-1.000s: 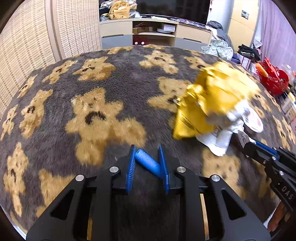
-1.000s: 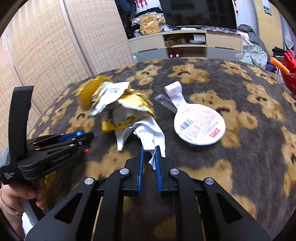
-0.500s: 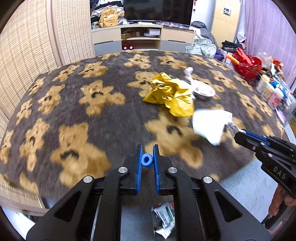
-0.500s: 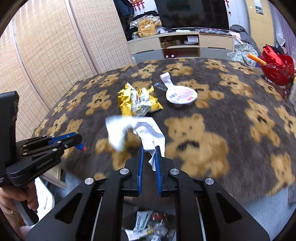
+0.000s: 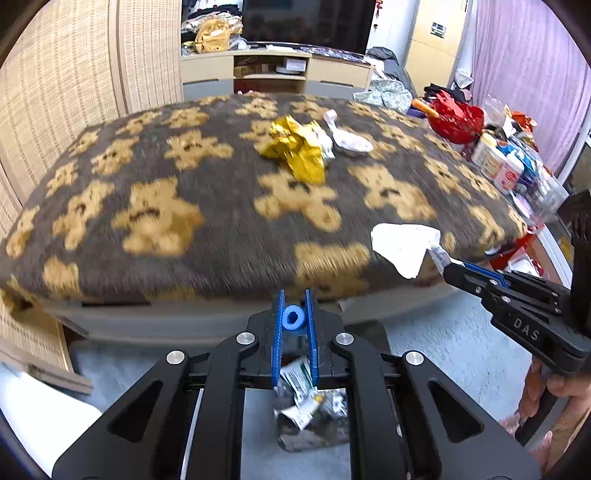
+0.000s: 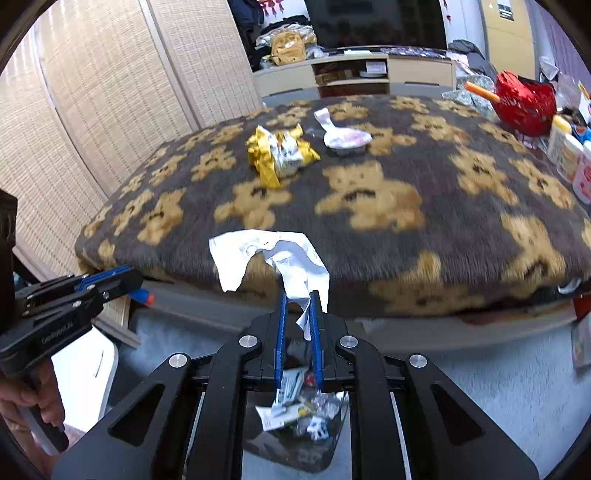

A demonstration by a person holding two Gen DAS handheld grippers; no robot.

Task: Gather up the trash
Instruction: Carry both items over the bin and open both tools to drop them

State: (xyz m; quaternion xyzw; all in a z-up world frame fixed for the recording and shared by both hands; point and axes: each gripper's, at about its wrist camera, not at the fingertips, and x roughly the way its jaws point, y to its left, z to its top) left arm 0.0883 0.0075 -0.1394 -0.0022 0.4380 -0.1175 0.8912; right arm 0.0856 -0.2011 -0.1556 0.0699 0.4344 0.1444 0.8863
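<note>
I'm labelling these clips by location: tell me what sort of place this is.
Most likely a lived-in bedroom or living room at home: a bed or low couch under a teddy-bear blanket, a low shelf unit below a dark screen, and cluttered belongings.

Two tools (image 5: 294, 306), one wrapper (image 5: 295, 149)

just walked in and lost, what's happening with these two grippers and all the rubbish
A person is clearing trash off a bear-patterned blanket with a gripper in each hand. The left gripper is shut on a small blue foam tube; the right gripper is shut on a crumpled white paper. Both hang over a trash bin on the floor. A yellow wrapper and a peeled cup lid lie on the blanket.
</note>
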